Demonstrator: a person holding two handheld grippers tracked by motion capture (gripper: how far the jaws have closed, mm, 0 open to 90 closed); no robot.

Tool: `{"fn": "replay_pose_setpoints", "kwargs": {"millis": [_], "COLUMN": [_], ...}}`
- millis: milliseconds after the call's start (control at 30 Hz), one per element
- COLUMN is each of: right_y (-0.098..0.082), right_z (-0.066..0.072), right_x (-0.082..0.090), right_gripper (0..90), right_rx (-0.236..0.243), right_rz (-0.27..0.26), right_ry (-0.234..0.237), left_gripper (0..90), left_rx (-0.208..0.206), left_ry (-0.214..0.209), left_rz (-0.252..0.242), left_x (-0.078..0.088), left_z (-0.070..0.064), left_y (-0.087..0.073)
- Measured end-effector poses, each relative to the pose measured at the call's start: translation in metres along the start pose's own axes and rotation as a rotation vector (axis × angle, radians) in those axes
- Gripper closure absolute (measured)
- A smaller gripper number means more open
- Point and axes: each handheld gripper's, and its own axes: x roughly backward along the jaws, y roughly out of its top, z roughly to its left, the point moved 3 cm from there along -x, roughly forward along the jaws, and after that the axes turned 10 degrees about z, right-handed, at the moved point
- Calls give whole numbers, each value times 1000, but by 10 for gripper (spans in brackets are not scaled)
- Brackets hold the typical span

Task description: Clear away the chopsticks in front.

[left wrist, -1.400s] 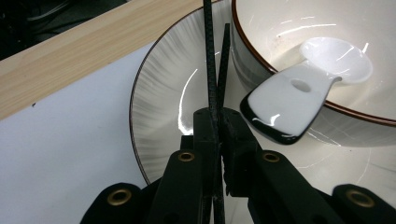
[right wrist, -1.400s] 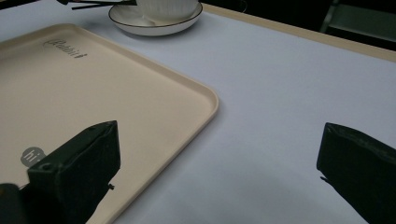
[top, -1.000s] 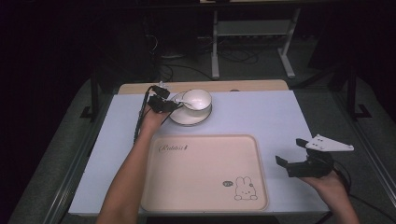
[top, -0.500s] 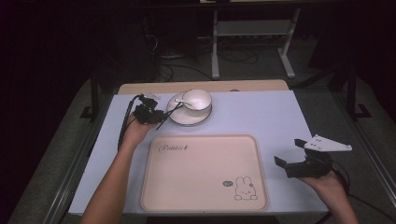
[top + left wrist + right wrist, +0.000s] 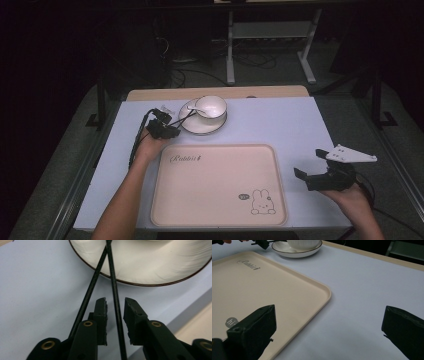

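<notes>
The beige tray (image 5: 220, 185) with its rabbit drawing is lying on the pale counter (image 5: 280, 125) at the person's edge, and it is serving here as the landmark; to the right of the tray, just off its right rim, the right gripper (image 5: 311, 170) is hovering in the person's right hand (image 5: 352, 197), its jaws standing wide apart with nothing between them; in the right gripper view the tray's rounded corner (image 5: 325, 293) is lying between those two black jaws, the left one over the tray and the right one over bare counter.

Beyond the tray's far left corner, the left gripper (image 5: 172, 125) is being held low over the counter in the left hand (image 5: 150, 145), its cable trailing back along the forearm; its jaws have just been closing and are standing only narrowly apart; in the left gripper view two black chopsticks (image 5: 113, 290) are running from the jaws toward the saucer (image 5: 150, 267); one stick is passing through the gap between the pads (image 5: 101, 315), close to the left pad, while the other is lying outside the left jaw; whether the pads are actually pressing on the inner stick I cannot tell.

Just past the tray's far edge, the white saucer (image 5: 192, 127) is sitting on the counter with a white ribbed bowl (image 5: 211, 106) on it; the chopsticks' far ends are resting on the saucer's rim beside the bowl.
</notes>
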Motion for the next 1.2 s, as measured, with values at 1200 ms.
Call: {"fn": "replay_pose_setpoints", "kwargs": {"millis": [1200], "right_y": [1], "right_z": [0], "right_x": [2], "right_gripper": [0], "right_rx": [-1], "right_rz": [-17], "right_ry": [-4], "left_gripper": [856], "left_rx": [99], "left_ry": [-34], "left_rz": [-122], "left_x": [76], "left_z": [5], "left_y": [-50]}}
